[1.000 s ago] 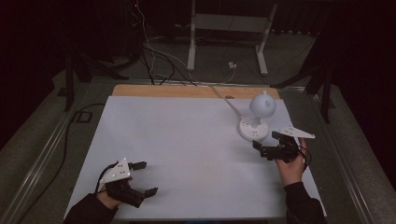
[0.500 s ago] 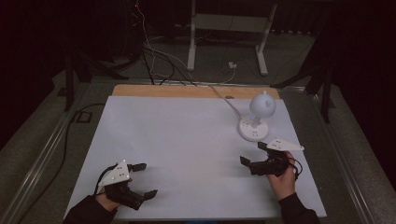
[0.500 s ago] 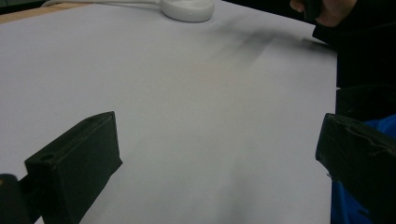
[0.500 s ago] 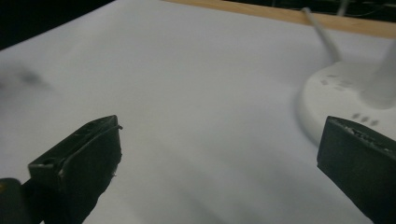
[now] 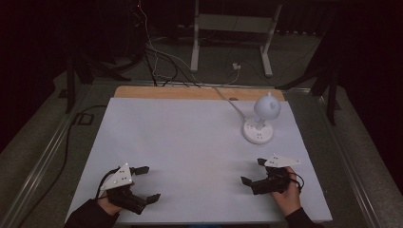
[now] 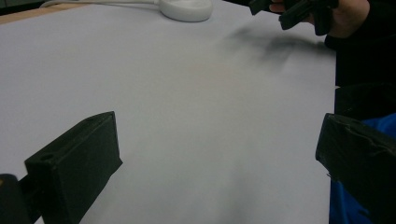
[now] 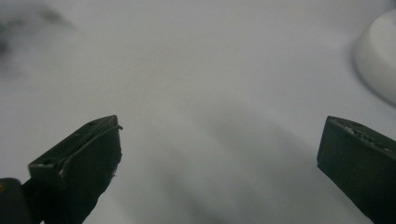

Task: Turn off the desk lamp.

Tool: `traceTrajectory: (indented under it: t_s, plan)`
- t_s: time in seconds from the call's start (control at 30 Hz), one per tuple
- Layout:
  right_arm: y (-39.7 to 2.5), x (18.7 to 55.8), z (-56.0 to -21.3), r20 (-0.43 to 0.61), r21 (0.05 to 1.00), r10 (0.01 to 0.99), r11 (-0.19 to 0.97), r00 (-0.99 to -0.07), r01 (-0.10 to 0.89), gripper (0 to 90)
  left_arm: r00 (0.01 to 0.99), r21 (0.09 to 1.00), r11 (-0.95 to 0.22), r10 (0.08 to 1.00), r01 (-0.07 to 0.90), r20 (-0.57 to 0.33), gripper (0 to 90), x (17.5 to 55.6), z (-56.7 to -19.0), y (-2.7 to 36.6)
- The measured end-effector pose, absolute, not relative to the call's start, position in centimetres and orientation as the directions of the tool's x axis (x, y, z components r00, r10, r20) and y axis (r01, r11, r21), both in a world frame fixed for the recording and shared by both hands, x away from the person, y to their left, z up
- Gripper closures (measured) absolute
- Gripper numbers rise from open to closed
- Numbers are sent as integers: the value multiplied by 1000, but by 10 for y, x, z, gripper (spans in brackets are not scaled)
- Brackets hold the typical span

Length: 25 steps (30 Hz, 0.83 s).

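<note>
Lamp (image 5: 263,118), small and white, stands in the upper right of the high view on the white-covered surface (image 5: 190,152): a rounded, globe-like head on a short stem over a flat round base, with a white cord running away toward the top of the frame. It sits well apart from both sets of jaws, nearer the right gripper (image 5: 253,172), which lies below it toward the lower right of the frame. That gripper's black jaws stand wide apart and hold nothing; a hand (image 5: 286,196) grips it from the bottom edge, and a pale three-cornered plate tops it. In the right gripper view the lamp's base (image 7: 379,56) is a smooth white curve cut off at the upper right edge, blurred, beyond the right-hand jaw.

At the lower left of the high view the left gripper (image 5: 147,184) also has its jaws spread, empty, over bare sheet. In the left gripper view the lamp base (image 6: 186,8) is cut off at the top edge, and the right gripper (image 6: 285,9) appears at the upper right, casting a soft smear of shadow on the matte, featureless sheet. A strip of wood (image 5: 190,92) edges the surface at its far side. Beyond it the floor is dark, with cables and a metal stand hard to make out.
</note>
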State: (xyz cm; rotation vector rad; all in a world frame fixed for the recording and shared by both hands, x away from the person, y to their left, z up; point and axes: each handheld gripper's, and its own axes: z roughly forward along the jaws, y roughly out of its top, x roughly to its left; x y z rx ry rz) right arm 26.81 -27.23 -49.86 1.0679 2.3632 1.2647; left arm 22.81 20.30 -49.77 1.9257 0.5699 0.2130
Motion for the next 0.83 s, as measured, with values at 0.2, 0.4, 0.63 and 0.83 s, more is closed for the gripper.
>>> traceTrajectory:
  t_s: [0.2,0.4,0.63,0.83]
  plan:
    - [-281,263,-508,144,783,642,392,-753,483,0,870,901,-321,481,290,-109,5,228,-498,203]
    - [-286,262,-512,138,773,618,422,-774,475,0,870,900,-323,481,292,-109,4,228,-498,202]
    - [-287,266,-514,158,771,604,419,-781,479,0,870,900,-324,481,293,-110,5,228,-498,203]
    - [-286,266,-514,154,769,602,425,-783,478,0,870,899,-326,480,291,-108,5,228,-498,202]
